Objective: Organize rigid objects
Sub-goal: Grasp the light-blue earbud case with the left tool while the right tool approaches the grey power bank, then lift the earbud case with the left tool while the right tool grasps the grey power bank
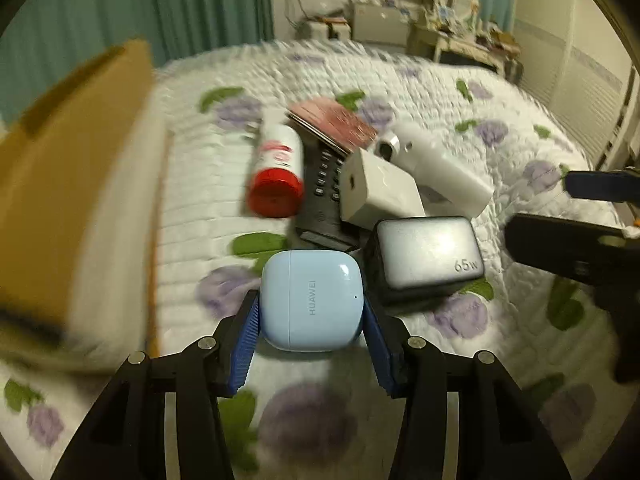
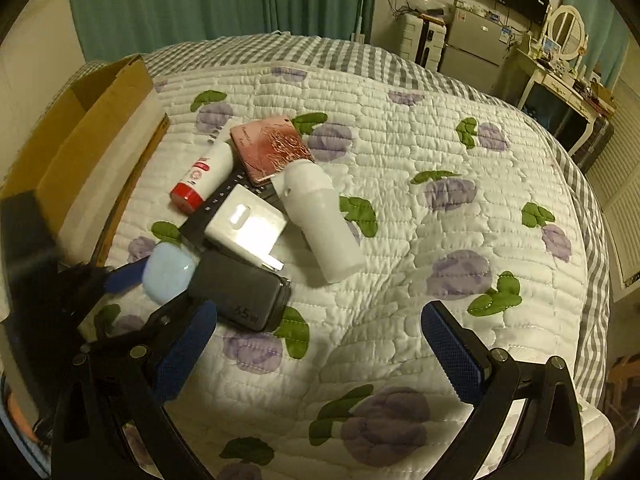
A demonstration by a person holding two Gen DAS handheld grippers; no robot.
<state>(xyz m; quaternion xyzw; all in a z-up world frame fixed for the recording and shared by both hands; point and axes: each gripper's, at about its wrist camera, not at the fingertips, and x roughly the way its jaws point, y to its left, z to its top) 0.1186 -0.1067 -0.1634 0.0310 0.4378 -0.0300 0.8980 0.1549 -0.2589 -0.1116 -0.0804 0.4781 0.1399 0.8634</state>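
Note:
My left gripper [image 1: 311, 312] is shut on a light blue Huawei earbud case [image 1: 312, 298], just above the quilt; the case also shows in the right wrist view [image 2: 168, 270]. Beside it lies a dark 65W charger [image 1: 426, 258] [image 2: 240, 296]. Behind are a white charger block [image 1: 376, 190] [image 2: 246, 226], a white bottle with a red cap [image 1: 278, 168] [image 2: 202, 176], a white dispenser [image 1: 436, 164] [image 2: 320, 220], a pink booklet [image 1: 334, 122] [image 2: 270, 148] and a black remote [image 1: 322, 196]. My right gripper [image 2: 320, 344] is open and empty over the quilt, right of the pile.
An open cardboard box [image 1: 68, 184] [image 2: 84, 132] stands on the bed at the left, close to the left gripper. The floral quilt [image 2: 440, 152] stretches to the right. Furniture stands beyond the bed at the back right.

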